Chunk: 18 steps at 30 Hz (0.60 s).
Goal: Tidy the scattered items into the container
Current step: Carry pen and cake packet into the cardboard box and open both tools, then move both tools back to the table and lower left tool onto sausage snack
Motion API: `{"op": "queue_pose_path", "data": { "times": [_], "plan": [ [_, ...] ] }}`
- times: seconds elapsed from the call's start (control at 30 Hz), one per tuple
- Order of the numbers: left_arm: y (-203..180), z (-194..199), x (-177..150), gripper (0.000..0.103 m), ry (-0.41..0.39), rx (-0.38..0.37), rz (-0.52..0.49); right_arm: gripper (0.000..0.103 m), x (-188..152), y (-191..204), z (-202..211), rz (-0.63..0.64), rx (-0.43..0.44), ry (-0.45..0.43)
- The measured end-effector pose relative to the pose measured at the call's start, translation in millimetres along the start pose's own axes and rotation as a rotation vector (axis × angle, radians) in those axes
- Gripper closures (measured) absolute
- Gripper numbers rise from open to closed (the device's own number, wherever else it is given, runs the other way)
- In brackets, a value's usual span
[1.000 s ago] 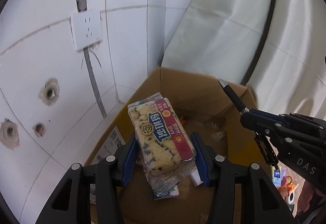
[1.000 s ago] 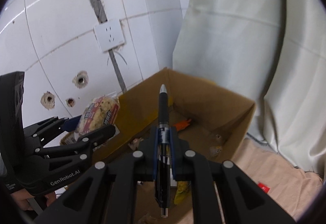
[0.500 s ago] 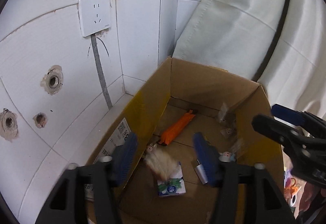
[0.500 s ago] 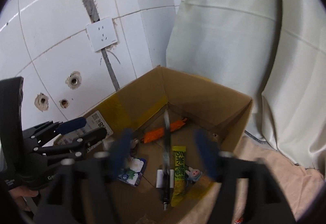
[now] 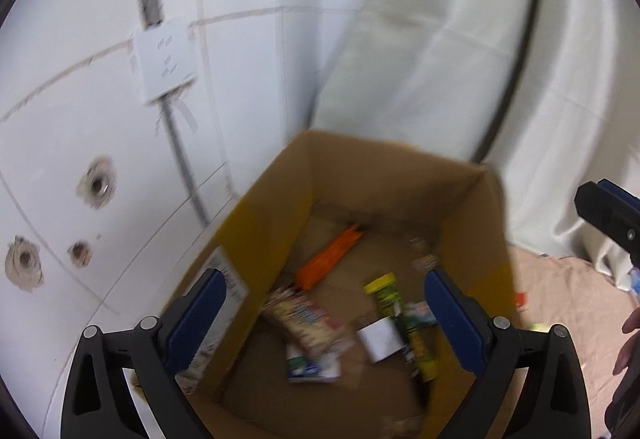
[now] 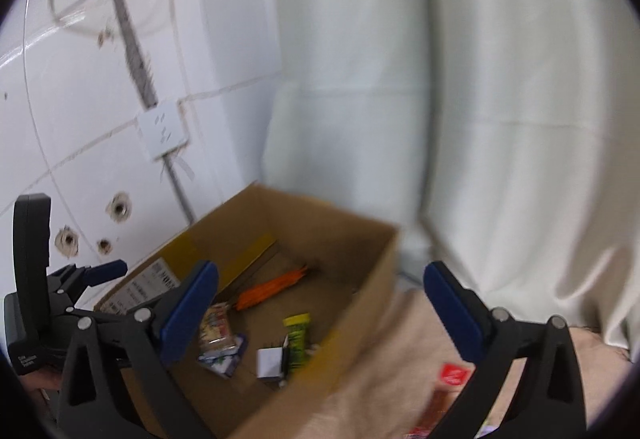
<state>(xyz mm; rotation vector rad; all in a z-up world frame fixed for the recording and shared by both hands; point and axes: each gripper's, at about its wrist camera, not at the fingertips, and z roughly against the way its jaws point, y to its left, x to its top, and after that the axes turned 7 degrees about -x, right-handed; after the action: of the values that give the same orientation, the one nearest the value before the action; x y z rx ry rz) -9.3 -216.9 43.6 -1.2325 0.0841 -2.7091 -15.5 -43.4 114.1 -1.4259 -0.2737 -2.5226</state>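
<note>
The open cardboard box (image 5: pixel 380 175) stands in the corner by the tiled wall. Inside it lie the snack bar pack (image 5: pixel 308 319), an orange item (image 5: pixel 328 259), a green-yellow packet (image 5: pixel 394 303), a small white box (image 5: pixel 380 337) and a blue-white pack (image 5: pixel 314 365). My left gripper (image 5: pixel 322 279) hangs open and empty above the box. My right gripper (image 6: pixel 320 275) is open and empty too, over the box (image 6: pixel 320 223) and its right rim. The black pen (image 6: pixel 286 355) lies beside the white box (image 6: pixel 270 361), and the snack bar pack (image 6: pixel 216 327) rests near the left wall.
A beige cloth (image 6: pixel 400 359) covers the floor right of the box, with a red packet (image 6: pixel 452 375) and other small items on it. A white curtain (image 6: pixel 440 99) hangs behind. A wall socket (image 5: pixel 164 65) and drilled holes mark the tiles. A hand (image 5: pixel 628 343) shows at the right edge.
Both grippers opened. The snack bar pack fell from the left gripper and the pen from the right one, and both now lie in the box. The grippers have drawn back from it.
</note>
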Motion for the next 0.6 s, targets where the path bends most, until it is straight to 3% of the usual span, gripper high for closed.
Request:
{"op": "queue_pose_path", "data": {
  "times": [0.33,0.6],
  "plan": [
    [-126.7,17.5,27.6,0.003,-0.045,-0.170,-0.121,0.000,12.2,-109.4,79.9,-0.058,-0.190,-0.107],
    [-212.7,-3.7,7.5,0.003,0.011,-0.266,-0.197,0.000,-24.3,-172.2,101.1,-0.112,-0.279,-0.065]
  ]
}}
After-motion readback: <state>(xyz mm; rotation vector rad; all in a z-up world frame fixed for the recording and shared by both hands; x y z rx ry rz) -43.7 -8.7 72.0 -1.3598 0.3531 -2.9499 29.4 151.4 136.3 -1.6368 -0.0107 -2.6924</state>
